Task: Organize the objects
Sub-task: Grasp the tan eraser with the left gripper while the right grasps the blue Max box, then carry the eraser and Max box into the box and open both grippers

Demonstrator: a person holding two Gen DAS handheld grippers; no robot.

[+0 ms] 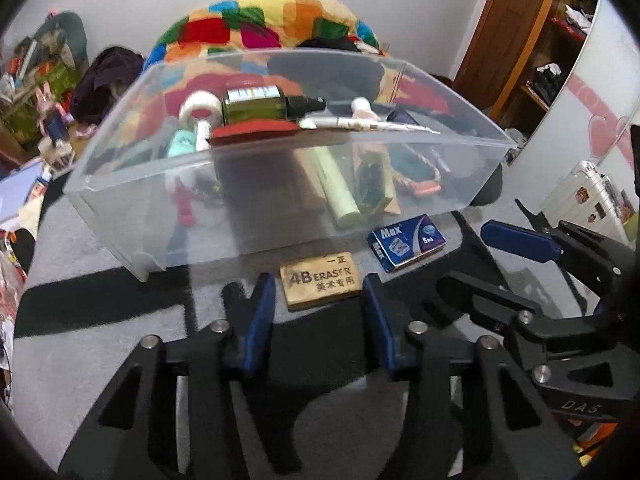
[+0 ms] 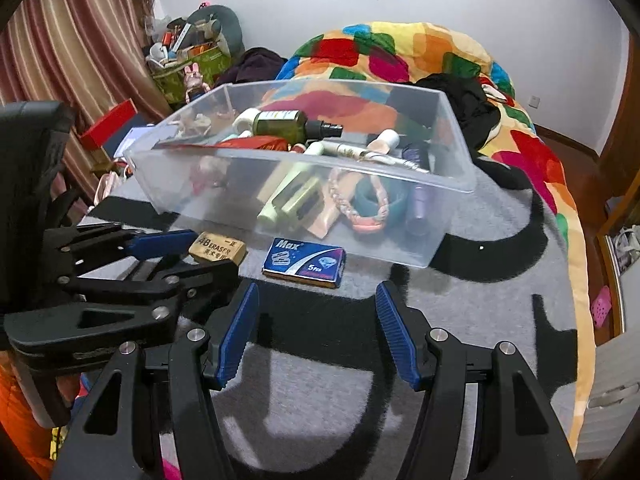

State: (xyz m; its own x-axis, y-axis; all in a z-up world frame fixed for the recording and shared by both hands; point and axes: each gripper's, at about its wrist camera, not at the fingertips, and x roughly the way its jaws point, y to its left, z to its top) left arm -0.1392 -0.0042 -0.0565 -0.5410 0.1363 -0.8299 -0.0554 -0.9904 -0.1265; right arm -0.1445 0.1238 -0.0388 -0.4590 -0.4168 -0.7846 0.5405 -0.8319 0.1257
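A tan 4B eraser (image 1: 321, 280) lies on the grey and black blanket in front of a clear plastic bin (image 1: 120, 208). My left gripper (image 1: 318, 298) is open, its blue pads on either side of the eraser's near end. A blue Max box (image 1: 406, 242) lies just right of the eraser. In the right wrist view the Max box (image 2: 305, 262) lies ahead of my open, empty right gripper (image 2: 316, 300), the eraser (image 2: 218, 249) to its left beside the left gripper's fingers (image 2: 160, 242). The bin (image 2: 452, 216) holds a green spray bottle (image 2: 286, 124), tubes, bracelets and other small items.
The bin stands on a bed with a multicoloured quilt (image 2: 400, 52) behind it. Cluttered bags (image 2: 188, 56) and a striped curtain (image 2: 80, 40) are at the left. A wooden shelf (image 1: 532, 40) and a white case (image 1: 588, 196) are at the right.
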